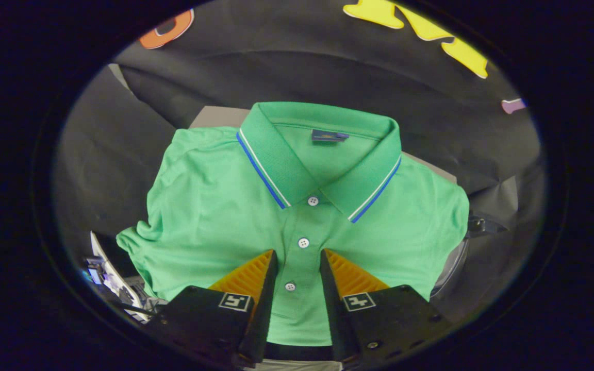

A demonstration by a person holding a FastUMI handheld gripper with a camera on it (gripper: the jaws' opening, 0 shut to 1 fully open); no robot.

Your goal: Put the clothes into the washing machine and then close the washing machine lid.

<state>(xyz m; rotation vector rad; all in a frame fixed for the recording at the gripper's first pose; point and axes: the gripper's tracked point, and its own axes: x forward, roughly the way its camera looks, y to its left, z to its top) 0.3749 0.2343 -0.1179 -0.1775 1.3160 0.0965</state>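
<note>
Between the two fingers of the gripper (298, 253) runs the buttoned placket of a green polo shirt (214, 206), and the fingers stand spread to either side of it with a clear strip of cloth showing in the gap. Whether the fingertips (265, 264) actually touch the fabric or hover just over it cannot be told. The gripper points forward and down onto the shirt's front, aligned with the placket, so that the garment's lower chest lies directly under the fingers. One white button (290, 286) sits in the gap between them, a second (303, 242) lies just ahead of the tips, and a third (313, 201) rests further on, where the collar (323, 149) closes. That collar is green with blue and white stripes along its edges, and a dark label (329, 135) shows inside the neck.

The shirt lies spread flat, face up, with its short sleeves falling off to both sides; the left sleeve is rumpled. Beneath the shoulders a pale grey flat surface (214, 117) peeks out beyond the collar. Beside the right sleeve, a curved transparent rim with a dark fitting (477, 225) shows. Black cloth (286, 72) hangs behind everything.
</note>
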